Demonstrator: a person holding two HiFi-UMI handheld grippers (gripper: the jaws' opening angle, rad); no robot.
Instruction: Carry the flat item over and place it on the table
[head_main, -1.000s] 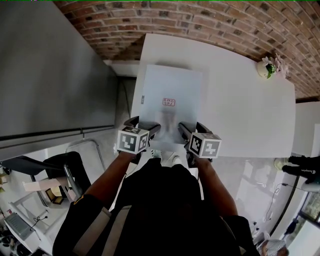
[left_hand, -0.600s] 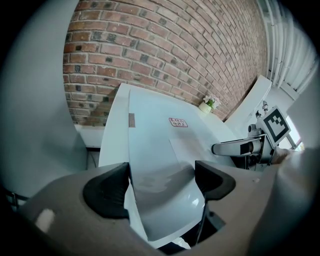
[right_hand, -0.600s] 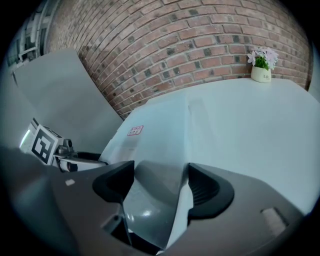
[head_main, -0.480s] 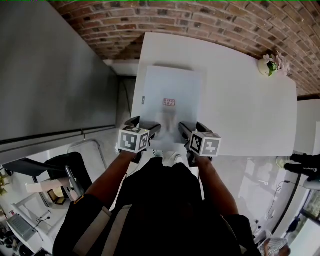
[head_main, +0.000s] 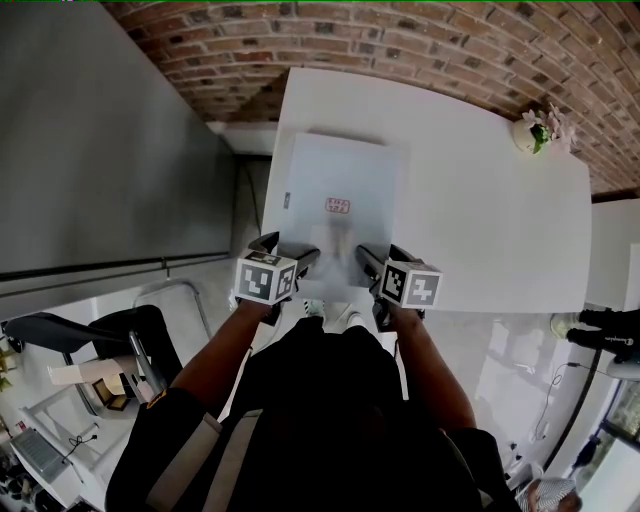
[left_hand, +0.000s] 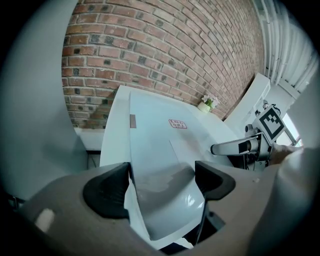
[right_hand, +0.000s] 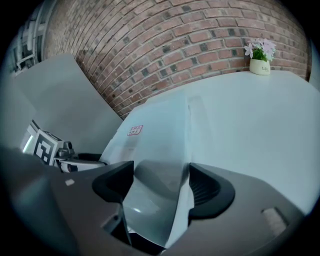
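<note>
The flat item (head_main: 340, 180) is a pale blue-grey packet with a small red label. Most of it lies over the near left part of the white table (head_main: 480, 220), and its near edge sticks out past the table's front edge. My left gripper (head_main: 290, 252) is shut on the packet's near left corner. My right gripper (head_main: 383, 256) is shut on the near right corner. In the left gripper view the packet (left_hand: 160, 135) curls up between the jaws (left_hand: 162, 182). The right gripper view shows the packet (right_hand: 160, 125) creased between that gripper's jaws (right_hand: 161, 185).
A small white pot of flowers (head_main: 535, 135) stands at the table's far right corner, by the brick wall (head_main: 400, 45). A grey panel (head_main: 100, 150) rises left of the table. A black chair (head_main: 110, 335) and boxes sit on the floor at lower left.
Both grippers and the packet's near edge have edged very slightly toward the table. Otherwise nothing has moved.
</note>
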